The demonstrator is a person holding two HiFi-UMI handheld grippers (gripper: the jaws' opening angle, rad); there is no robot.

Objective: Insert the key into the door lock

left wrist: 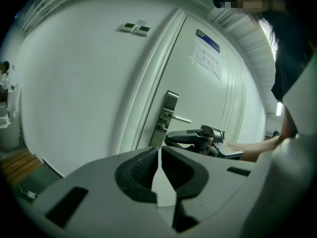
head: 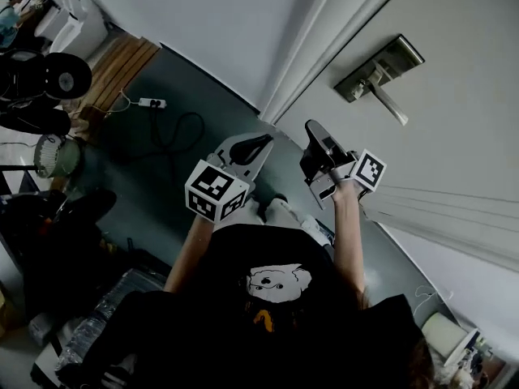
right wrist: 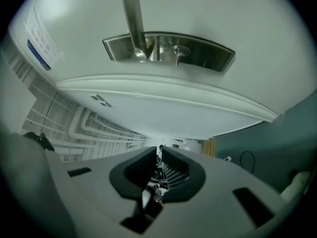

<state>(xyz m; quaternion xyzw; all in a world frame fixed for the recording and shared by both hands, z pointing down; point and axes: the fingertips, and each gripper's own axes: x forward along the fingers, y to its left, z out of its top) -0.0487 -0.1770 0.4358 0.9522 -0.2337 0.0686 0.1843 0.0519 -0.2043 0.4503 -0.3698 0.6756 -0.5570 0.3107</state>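
The white door carries a steel lock plate (head: pixel 375 70) (left wrist: pixel 167 113) (right wrist: pixel 168 51) with a lever handle (head: pixel 390 104) (right wrist: pixel 131 19) and a keyhole cylinder (right wrist: pixel 177 51). My right gripper (head: pixel 318 138) (right wrist: pixel 159 155) points at that plate from a short distance, apart from it. Its jaws are shut on a small metal key (right wrist: pixel 158 178), which shows only partly, deep between the pads. My left gripper (head: pixel 248 147) (left wrist: pixel 159 151) is held beside it on the left, shut with nothing in it. The right gripper (left wrist: pixel 195 136) also shows in the left gripper view, below the handle.
The door frame (head: pixel 312 63) runs left of the lock. A paper notice (left wrist: pixel 207 58) hangs on the door and wall switches (left wrist: pixel 135 28) sit left of the frame. On the dark floor lie a power strip with cable (head: pixel 152 102) and a fan (head: pixel 55 154).
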